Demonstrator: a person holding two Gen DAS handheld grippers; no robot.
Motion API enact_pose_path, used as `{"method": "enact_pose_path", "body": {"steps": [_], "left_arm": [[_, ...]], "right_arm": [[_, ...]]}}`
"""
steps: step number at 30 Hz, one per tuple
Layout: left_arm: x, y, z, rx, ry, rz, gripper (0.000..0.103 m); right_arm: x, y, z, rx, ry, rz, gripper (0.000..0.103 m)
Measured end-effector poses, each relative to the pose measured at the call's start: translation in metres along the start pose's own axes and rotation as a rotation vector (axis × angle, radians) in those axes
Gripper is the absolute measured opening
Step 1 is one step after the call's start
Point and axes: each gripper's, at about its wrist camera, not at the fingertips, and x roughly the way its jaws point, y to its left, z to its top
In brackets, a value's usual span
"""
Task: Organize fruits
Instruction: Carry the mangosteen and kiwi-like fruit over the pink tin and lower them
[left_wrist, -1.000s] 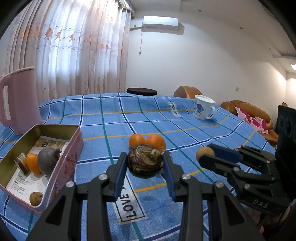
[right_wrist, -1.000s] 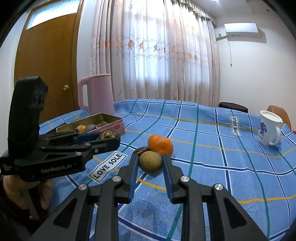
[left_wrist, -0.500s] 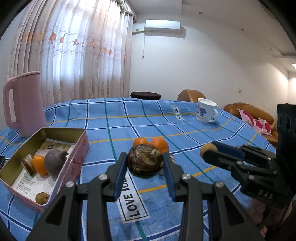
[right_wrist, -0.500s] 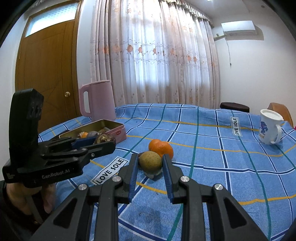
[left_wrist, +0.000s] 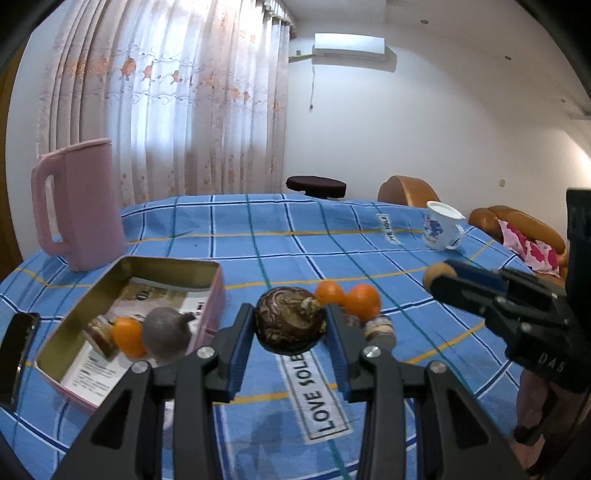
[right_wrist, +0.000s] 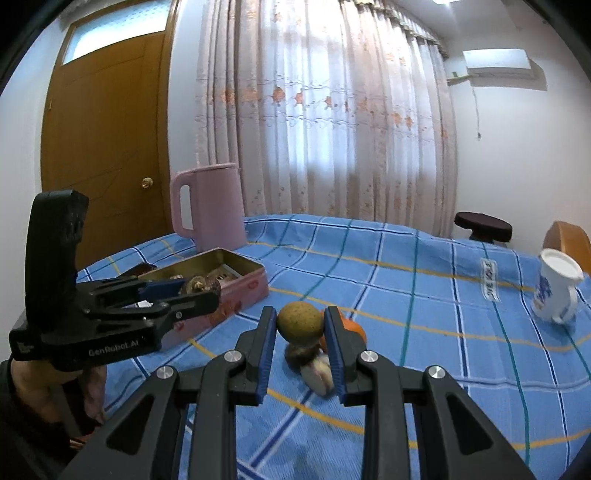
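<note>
My left gripper (left_wrist: 291, 325) is shut on a dark brown mottled fruit (left_wrist: 290, 319), held above the blue checked cloth beside the pink tin (left_wrist: 218, 295). The tin holds an orange (left_wrist: 127, 336), a grey-purple fruit (left_wrist: 166, 334) and a small brown piece. My right gripper (right_wrist: 300, 325) is shut on a small tan round fruit (right_wrist: 299, 321), held above the cloth. Two oranges (left_wrist: 351, 297) and a small cut fruit (left_wrist: 380, 326) lie on the cloth behind the left gripper. The right gripper also shows at the right of the left wrist view (left_wrist: 436, 275).
A pink jug (left_wrist: 79, 203) stands behind the tin. A white mug (left_wrist: 441, 225) stands at the far right of the table. A dark phone (left_wrist: 16, 354) lies left of the tin. A stool and brown sofa are beyond the table.
Both grippers have lifted higher with their fruits still held. The left gripper has shifted toward the tin, which now shows closer and larger.
</note>
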Motion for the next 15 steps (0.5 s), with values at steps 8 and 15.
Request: {"method": "enact_pose_path", "body": {"steps": [8,15], "left_arm": [[-0.001,0.041,0.01,-0.046,0.021,0.077,0.04],[-0.001,0.09,0.013,-0.102,0.043,0.165,0.04]], "right_arm": [[0.028,0.024,0.039,-0.039,-0.013,0.089,0.028],[0.068,0.066,0.068,-0.125,0.005,0.157,0.028]]}}
